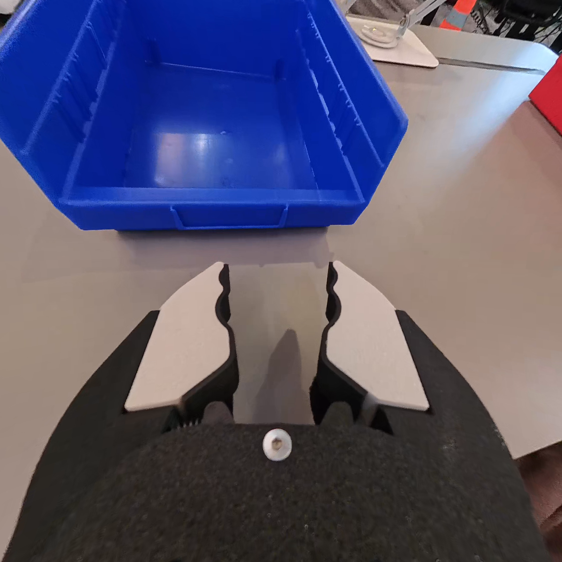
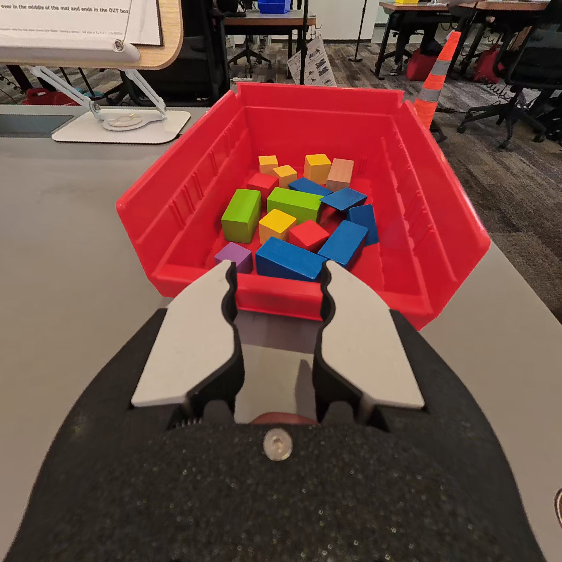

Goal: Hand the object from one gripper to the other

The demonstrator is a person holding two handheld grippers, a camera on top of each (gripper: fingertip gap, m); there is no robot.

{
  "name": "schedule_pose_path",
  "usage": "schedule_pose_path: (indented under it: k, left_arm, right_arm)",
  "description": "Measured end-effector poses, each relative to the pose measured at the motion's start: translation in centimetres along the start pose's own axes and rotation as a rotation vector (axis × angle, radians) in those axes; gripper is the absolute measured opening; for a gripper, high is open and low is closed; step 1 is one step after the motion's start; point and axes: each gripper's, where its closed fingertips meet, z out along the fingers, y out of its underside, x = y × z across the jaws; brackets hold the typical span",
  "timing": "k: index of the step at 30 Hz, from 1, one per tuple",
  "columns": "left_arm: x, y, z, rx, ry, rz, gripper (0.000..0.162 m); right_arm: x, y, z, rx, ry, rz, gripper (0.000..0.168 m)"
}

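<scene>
1. Left wrist view: the left claw [image 1: 278, 267] hangs released, holding nothing, over a smooth grey desk [image 1: 441, 243]. A blue bin [image 1: 213, 209] sits just ahead, a white stand base [image 1: 404, 50] beyond.
2. Right wrist view: the right claw [image 2: 278, 267] gapes unladen at a red bin [image 2: 425, 289] of coloured blocks [image 2: 292, 203]. An orange cone [image 2: 438, 76] stands on patterned carpet [image 2: 501, 188] among office chairs.

Glossy plastic blue bin [image 1: 213, 197] and red bin [image 2: 425, 243]; painted wooden blocks [image 2: 292, 203]; smooth matt table [image 1: 441, 243].
</scene>
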Motion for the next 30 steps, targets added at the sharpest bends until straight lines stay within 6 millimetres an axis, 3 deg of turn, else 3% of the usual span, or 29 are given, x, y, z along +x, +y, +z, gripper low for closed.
schedule_pose_path:
  k: [7,10,12,15,18,20,22,24,25,26,28,30]
  left_arm:
    - [0.6,-0.7,-0.3,0.045,-0.003,0.027,0.064]
    - [3.1,-1.8,-0.7,0.097,0.051,0.073,0.071]
    - [8.0,-2.9,-1.0,0.153,0.200,0.078,0.079]
    - [18.4,-3.9,0.5,0.183,0.413,0.162,0.082]
    - [28.8,-3.2,5.5,0.111,0.464,0.325,0.082]
    - [34.7,-3.7,9.8,0.090,0.433,0.412,0.065]
    - [39.9,-4.6,14.2,0.054,0.409,0.455,0.065]
    - [44.3,-5.1,17.6,-0.024,0.420,0.420,0.065]
    - [46.1,-5.3,18.9,-0.055,0.434,0.376,0.056]
    - [47.5,-5.6,20.1,-0.073,0.435,0.325,0.031]
    - [48.6,-5.6,22.1,-0.120,0.400,0.266,0.000]
    - [48.9,-5.6,22.7,-0.137,0.405,0.208,0.000]
  right_arm:
    - [0.5,-0.4,0.1,0.015,0.020,-0.012,0.053]
    - [2.5,-0.9,-0.4,0.039,0.089,-0.023,0.056]
    - [5.0,-1.0,-1.0,0.051,0.165,-0.017,0.060]
    - [8.4,-0.3,-1.2,0.031,0.234,0.046,0.070]
    - [9.5,0.4,0.6,-0.013,0.197,0.100,0.071]
    - [9.5,0.6,1.8,-0.042,0.158,0.132,0.069]
    - [9.7,0.6,3.0,-0.057,0.146,0.131,0.065]
    - [9.7,0.6,3.8,-0.093,0.104,0.133,0.071]
    - [9.8,0.5,3.9,-0.092,0.089,0.155,0.067]
    - [10.0,0.6,4.0,-0.094,0.087,0.169,0.061]
    - [10.5,0.7,4.0,-0.089,0.097,0.189,0.060]
    - [11.2,0.8,4.0,-0.084,0.098,0.215,0.057]
